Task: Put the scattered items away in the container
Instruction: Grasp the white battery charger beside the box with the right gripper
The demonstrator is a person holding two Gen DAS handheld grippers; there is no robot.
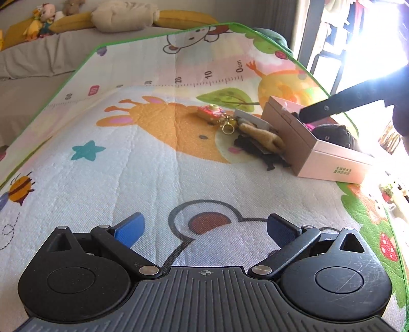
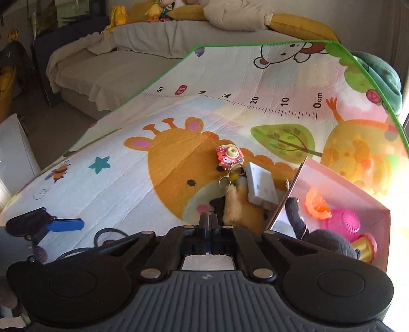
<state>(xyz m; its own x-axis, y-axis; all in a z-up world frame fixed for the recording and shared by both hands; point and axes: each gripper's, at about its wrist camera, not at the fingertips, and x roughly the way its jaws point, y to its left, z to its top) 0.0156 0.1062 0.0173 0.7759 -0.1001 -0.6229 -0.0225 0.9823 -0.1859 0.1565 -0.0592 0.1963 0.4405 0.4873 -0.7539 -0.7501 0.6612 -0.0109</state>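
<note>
An open pink cardboard box [image 1: 288, 132] sits on the play mat at the right. It holds a dark grey plush [image 2: 322, 240], a pink round toy [image 2: 345, 224] and an orange piece [image 2: 317, 204]. Beside its left wall lie a red toy-camera keychain [image 2: 228, 155], a white flat box [image 2: 260, 186], a tan plush [image 2: 237, 206] and something black [image 2: 217, 204]. My right gripper [image 2: 209, 219] is shut and holds nothing, hovering above the tan plush by the box's near corner. My left gripper [image 1: 205, 229] stands open over bare mat, well short of the pile.
The cartoon play mat [image 1: 127, 153] has a green border and lies on a bed. Pillows and soft toys [image 2: 230, 15] line the far side. A green cushion [image 2: 378, 74] sits at the far right corner. Bright window light washes out the right side.
</note>
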